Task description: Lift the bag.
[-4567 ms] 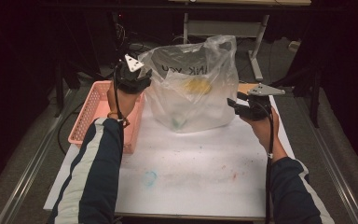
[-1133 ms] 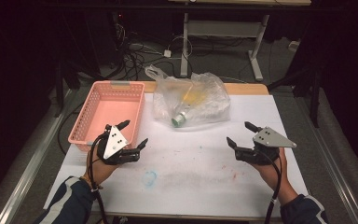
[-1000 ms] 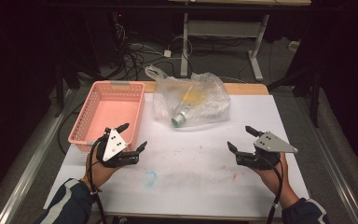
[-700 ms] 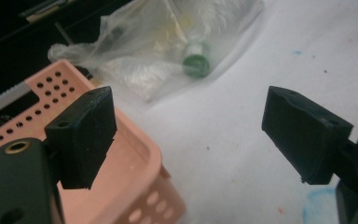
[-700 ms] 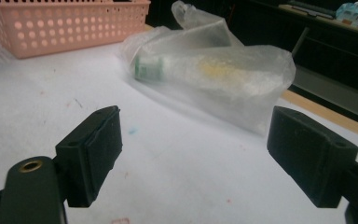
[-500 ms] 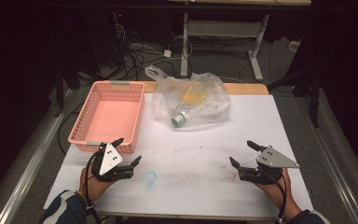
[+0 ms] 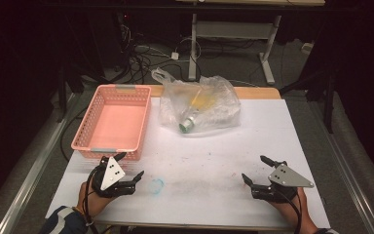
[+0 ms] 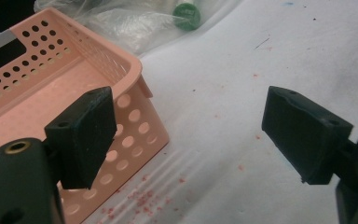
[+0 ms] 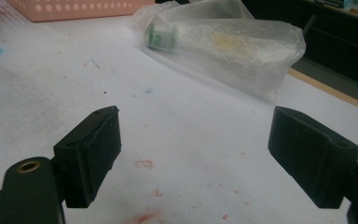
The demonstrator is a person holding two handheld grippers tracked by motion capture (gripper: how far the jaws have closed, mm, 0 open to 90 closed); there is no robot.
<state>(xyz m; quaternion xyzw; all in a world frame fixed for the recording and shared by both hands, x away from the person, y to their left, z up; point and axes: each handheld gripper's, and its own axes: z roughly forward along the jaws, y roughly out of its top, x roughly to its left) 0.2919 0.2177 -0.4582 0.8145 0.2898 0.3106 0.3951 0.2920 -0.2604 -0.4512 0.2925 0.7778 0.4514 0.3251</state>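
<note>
1. High view: the clear, crumpled plastic bag with a green-capped bottle and something yellow inside (image 7: 198, 106) now lies flat at the far middle of the white paper-covered surface (image 7: 272, 131), just to the right of the pink perforated plastic basket (image 7: 113, 122); some seconds ago both grippers were holding it up in the air, so it has been put down and released. The left gripper (image 7: 128, 169) and the right gripper (image 7: 257, 169) have since been pulled back to the near edge, well apart from the bag; in the last second they came even closer to the person; the jaws of both stand apart and hold nothing.

2. Left gripper view: the two black jaws are wide apart with only the bare surface between them; the corner of the pink basket (image 8: 135, 130) is just behind the left jaw; the green cap of the bottle (image 8: 187, 15) is visible far off inside the bag.

3. Right gripper view: the jaws are also apart and empty; the bag (image 9: 233, 46) lies well ahead on the surface, with the bottle (image 9: 164, 36) on its side in it.

4. My judgement: this step is finished, and the hands are retreating to rest; the basket is empty, so any unpacking into it is not yet begun.
</note>
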